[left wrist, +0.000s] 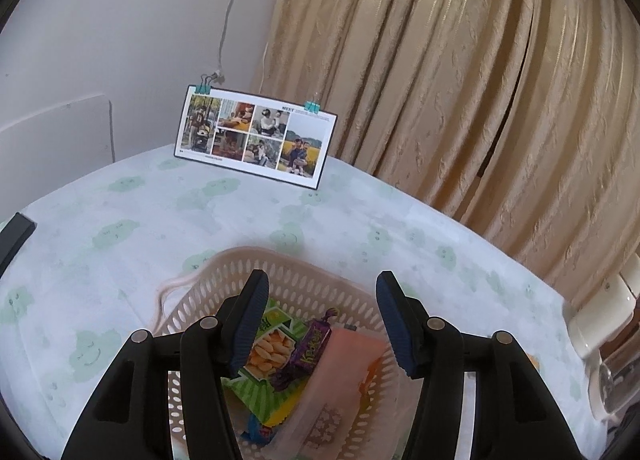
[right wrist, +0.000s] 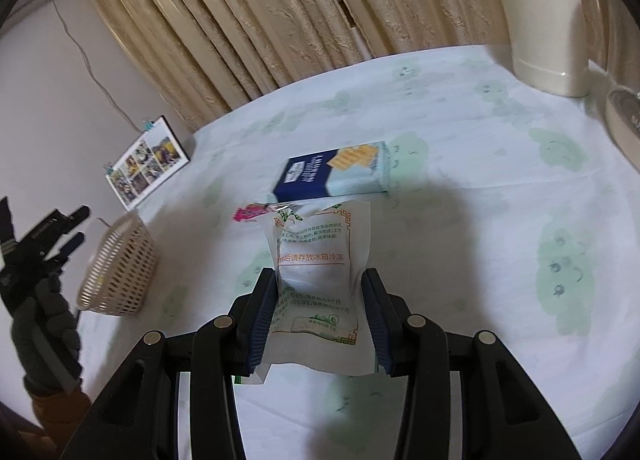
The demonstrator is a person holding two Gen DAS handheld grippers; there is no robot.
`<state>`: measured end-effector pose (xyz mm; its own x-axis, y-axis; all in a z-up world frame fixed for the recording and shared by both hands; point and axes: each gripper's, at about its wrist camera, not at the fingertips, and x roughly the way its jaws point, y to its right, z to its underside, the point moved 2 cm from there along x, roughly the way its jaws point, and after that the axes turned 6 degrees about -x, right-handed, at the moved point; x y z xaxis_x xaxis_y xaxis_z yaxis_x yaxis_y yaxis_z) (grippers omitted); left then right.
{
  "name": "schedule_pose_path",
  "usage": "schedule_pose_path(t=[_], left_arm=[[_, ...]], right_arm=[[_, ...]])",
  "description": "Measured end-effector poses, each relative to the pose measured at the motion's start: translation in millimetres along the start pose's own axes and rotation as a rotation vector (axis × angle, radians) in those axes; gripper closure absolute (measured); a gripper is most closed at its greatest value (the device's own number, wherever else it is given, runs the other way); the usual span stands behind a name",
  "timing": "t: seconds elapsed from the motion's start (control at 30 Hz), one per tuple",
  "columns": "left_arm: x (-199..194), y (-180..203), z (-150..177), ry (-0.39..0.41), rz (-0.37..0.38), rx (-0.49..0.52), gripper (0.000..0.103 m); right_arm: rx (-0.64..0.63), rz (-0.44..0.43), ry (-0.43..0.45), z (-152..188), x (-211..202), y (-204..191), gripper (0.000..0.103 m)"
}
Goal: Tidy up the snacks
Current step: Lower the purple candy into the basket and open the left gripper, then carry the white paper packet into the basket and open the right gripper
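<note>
My left gripper (left wrist: 322, 292) hung over the pink perforated basket (left wrist: 320, 280), its fingers spread wide with nothing between them. Inside the basket lay a green snack packet (left wrist: 268, 348) printed with pale crackers, a purple wrapped bar (left wrist: 308, 348) across it, a pink pouch (left wrist: 348, 356) leaning toward the right wall, and something blue (left wrist: 256, 430) near the bottom that I could not make out. The basket sat near the table's left edge, on a white cloth with green smiling clouds (left wrist: 120, 232).

My right gripper (right wrist: 318, 280) had its fingers closed narrowly on a white sealed pouch (right wrist: 320, 260) with green borders and orange lettering, both blue pads pressing its sides. Just beyond that pouch, toward the middle of the table, lay a dark blue and pale cracker box (right wrist: 336, 172) on its side, and a small pink wrapper (right wrist: 250, 213) lay near the pouch's far left corner.

A photo card (left wrist: 256, 136) held by clips stood at the far edge against the wall, and a cream jug (right wrist: 544, 20) stood at the far right corner, by the beige curtain (left wrist: 460, 80).
</note>
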<state>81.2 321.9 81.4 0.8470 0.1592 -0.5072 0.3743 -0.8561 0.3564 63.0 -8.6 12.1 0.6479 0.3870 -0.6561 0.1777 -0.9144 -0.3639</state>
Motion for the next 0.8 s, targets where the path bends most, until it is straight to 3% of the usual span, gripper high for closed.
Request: schedule_pose_path(t=[0.47, 0.8], left_arm=[[-4.3, 3.1, 2.6, -0.002, 0.025, 0.034, 0.046], [-6.5, -11.0, -2.5, -0.003, 0.026, -0.007, 0.046]], right_arm=[[0.035, -0.084, 0.028, 2.5, -7.8, -11.7, 0.062], [-0.016, -0.208, 0.045, -13.9, -5.5, -66.2, 0.061]])
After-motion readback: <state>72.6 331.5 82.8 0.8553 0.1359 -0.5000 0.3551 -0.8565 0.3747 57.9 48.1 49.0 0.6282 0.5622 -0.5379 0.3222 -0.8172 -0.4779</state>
